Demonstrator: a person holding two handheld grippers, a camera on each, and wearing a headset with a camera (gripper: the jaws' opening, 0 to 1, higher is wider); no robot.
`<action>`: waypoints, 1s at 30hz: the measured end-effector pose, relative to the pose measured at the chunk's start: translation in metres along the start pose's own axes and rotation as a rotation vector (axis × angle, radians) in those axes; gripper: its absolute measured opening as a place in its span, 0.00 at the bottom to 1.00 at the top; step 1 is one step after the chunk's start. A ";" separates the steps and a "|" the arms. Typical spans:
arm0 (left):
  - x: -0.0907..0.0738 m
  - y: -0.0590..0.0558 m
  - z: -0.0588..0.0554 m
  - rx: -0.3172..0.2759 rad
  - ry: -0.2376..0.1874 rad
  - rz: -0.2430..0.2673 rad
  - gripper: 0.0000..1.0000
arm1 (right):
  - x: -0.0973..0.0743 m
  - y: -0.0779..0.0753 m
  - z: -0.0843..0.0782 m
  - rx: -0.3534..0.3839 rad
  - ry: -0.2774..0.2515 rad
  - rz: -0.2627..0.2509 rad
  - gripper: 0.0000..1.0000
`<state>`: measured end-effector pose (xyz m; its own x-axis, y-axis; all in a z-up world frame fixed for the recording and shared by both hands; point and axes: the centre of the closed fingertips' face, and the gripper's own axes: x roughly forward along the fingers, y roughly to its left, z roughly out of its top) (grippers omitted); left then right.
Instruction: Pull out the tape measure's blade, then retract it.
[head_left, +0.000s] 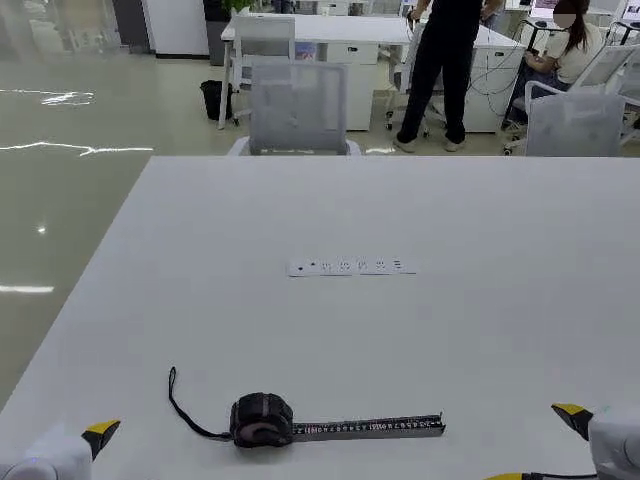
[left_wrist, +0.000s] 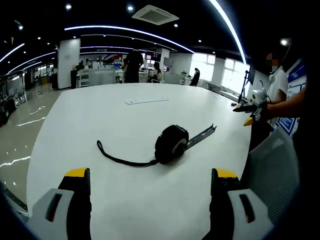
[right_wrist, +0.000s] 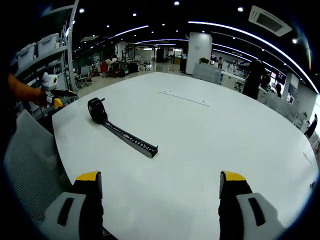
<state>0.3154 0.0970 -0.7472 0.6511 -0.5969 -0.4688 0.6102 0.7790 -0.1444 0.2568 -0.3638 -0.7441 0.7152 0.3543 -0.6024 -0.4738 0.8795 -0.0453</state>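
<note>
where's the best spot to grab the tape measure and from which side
Take the black case, not the blade. It appears to stand on edge, with the blade running out rightward in the head view. So probably bring the left claw down from above, pinching its two flat faces, clear of the strap.

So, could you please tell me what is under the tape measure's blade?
The white table: the blade lies flat on it, extended from the case. The strip of tabletop directly beneath it is covered, so unseen.
</note>
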 end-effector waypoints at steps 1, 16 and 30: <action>-0.003 -0.002 -0.003 -0.008 -0.005 0.004 0.99 | -0.003 0.001 -0.003 0.005 -0.001 -0.003 1.00; -0.021 0.007 -0.007 0.002 -0.028 0.033 0.99 | -0.019 0.010 -0.024 0.039 -0.012 -0.010 1.00; -0.018 0.004 -0.015 -0.011 0.005 0.048 0.99 | -0.011 0.013 -0.034 -0.037 0.030 0.051 1.00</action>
<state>0.2994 0.1139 -0.7529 0.6768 -0.5581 -0.4801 0.5733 0.8086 -0.1318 0.2251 -0.3668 -0.7657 0.6745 0.3882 -0.6281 -0.5283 0.8480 -0.0433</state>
